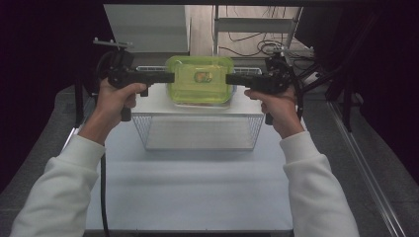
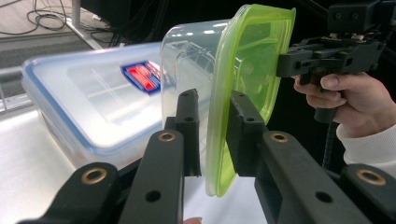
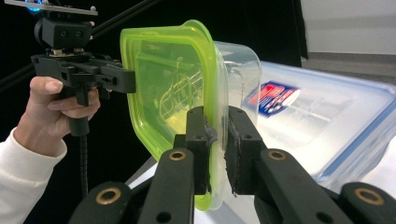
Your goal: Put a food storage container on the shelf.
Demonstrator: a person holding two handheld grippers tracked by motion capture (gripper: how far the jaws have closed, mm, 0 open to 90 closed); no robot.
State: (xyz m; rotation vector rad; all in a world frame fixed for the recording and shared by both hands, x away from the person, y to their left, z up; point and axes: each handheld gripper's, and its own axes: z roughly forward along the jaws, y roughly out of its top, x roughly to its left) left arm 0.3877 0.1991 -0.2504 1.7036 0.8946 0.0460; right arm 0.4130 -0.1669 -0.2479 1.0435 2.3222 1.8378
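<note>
A pale table (image 1: 197, 187) stood in a dark room with cables on the floor beyond. On it sat one wire basket (image 1: 197, 132), its far side hidden. One blue-rimmed box (image 2: 84, 107) lay beneath. One green-lidded container (image 1: 200, 79) hung above, clamped at opposite rims by the left gripper (image 1: 170, 77) and right gripper (image 1: 230, 79).

Neon-green lid (image 2: 254, 51), clear tub (image 2: 189, 60), blue-trimmed box (image 2: 70, 100) with red-blue label, black tools
</note>
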